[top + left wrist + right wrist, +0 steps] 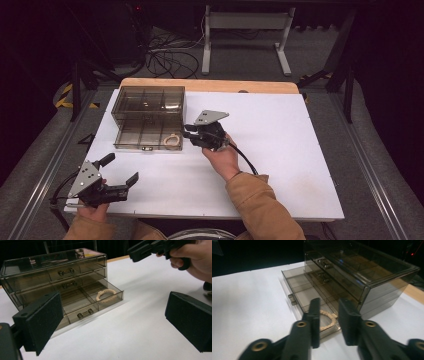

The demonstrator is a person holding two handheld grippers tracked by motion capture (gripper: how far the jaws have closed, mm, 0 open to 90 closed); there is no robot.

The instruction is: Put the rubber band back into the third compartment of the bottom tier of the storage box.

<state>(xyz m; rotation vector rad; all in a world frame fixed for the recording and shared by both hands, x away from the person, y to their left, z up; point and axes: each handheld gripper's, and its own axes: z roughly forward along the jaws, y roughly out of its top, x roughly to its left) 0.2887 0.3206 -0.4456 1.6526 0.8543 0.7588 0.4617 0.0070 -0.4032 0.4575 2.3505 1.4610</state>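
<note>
A smoky transparent plastic drawer box (148,107) with 3 tiers stands at the upper left of the white counter (280,150) in the high view. Its bottom drawer (100,301) is pulled out toward the person. In the right-hand front compartment of that drawer lies a cream braided rope ring (173,140), flat on the drawer floor; in the left gripper view it sits just left of centre frame (106,294), and in the right gripper view it shows low in the frame (327,319), partly behind the black jaws.

The right gripper (190,131), held in the person's right hand (222,157) at the centre of the high view, points left at the open drawer, just beside its right end. Its jaws stand a little apart, with nothing between them; the ring lies below and beyond them, untouched.

The left gripper (120,170), at the lower left of the high view, is well apart from the box, its jaws spread wide and empty
</note>
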